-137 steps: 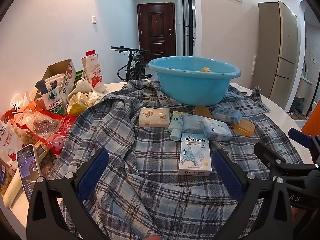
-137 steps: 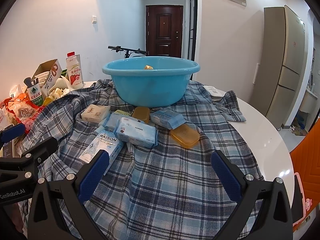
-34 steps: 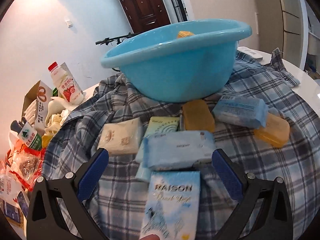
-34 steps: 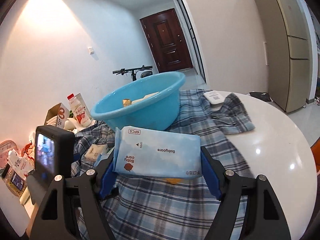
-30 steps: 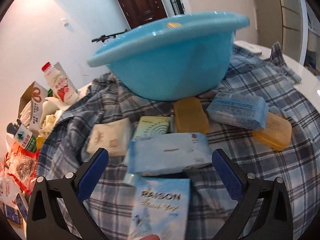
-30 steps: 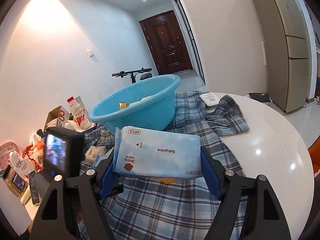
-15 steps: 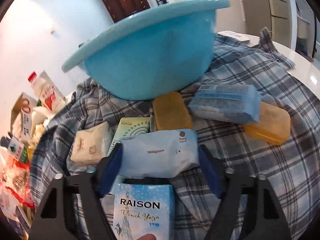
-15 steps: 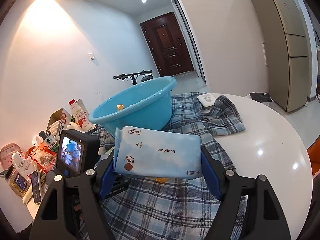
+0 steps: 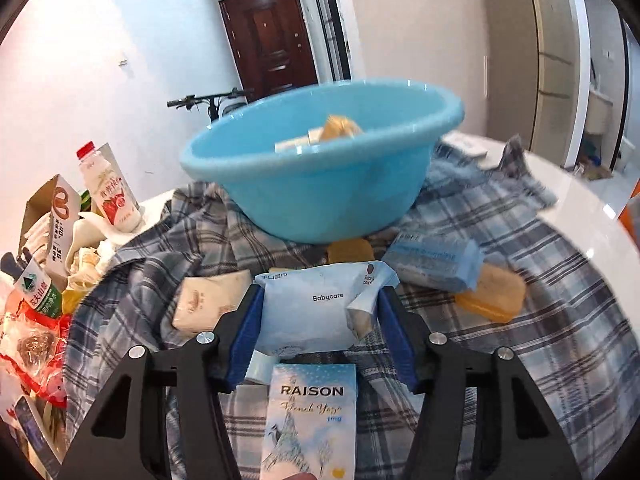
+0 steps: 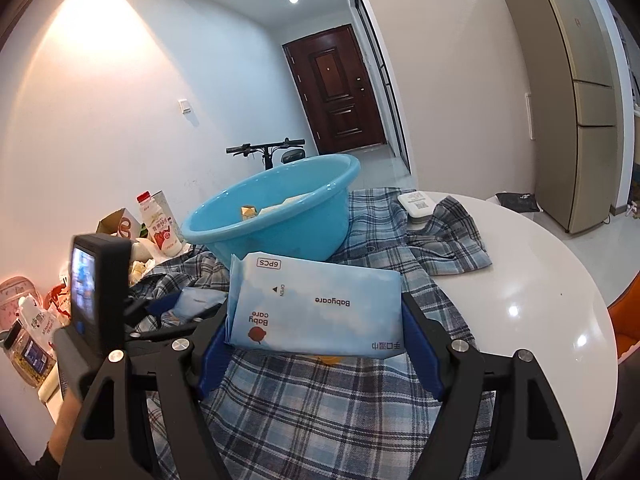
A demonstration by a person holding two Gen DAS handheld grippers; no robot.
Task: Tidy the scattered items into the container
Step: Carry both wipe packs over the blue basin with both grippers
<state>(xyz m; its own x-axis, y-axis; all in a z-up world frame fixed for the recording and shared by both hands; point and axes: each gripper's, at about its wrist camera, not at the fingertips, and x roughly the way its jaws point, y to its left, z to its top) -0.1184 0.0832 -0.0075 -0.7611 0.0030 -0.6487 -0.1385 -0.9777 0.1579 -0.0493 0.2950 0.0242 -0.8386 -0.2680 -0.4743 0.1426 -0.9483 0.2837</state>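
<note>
A blue plastic basin (image 9: 320, 192) stands on a plaid shirt (image 9: 540, 340) on the round white table and holds a few small items. My left gripper (image 9: 320, 328) is shut on a white-blue Babycare wipes pack (image 9: 316, 312), lifted above the shirt in front of the basin. My right gripper (image 10: 316, 328) is shut on a second Babycare wipes pack (image 10: 316, 304), held up to the right of the basin (image 10: 280, 216). On the shirt lie a RAISON box (image 9: 312, 412), a beige tissue pack (image 9: 208, 300), a blue wipes pack (image 9: 432, 264) and two amber soap cases (image 9: 492, 292).
Snack bags, a milk carton (image 9: 112, 192), a cardboard box (image 9: 52, 216) and a green-labelled bottle (image 9: 40, 292) crowd the table's left side. A white device (image 10: 416, 204) lies behind the basin. The left gripper's camera body (image 10: 96, 288) shows at the right view's left.
My left gripper closed on the Babycare pack and lifted it off the shirt. My right gripper rose and drew back a little with its pack.
</note>
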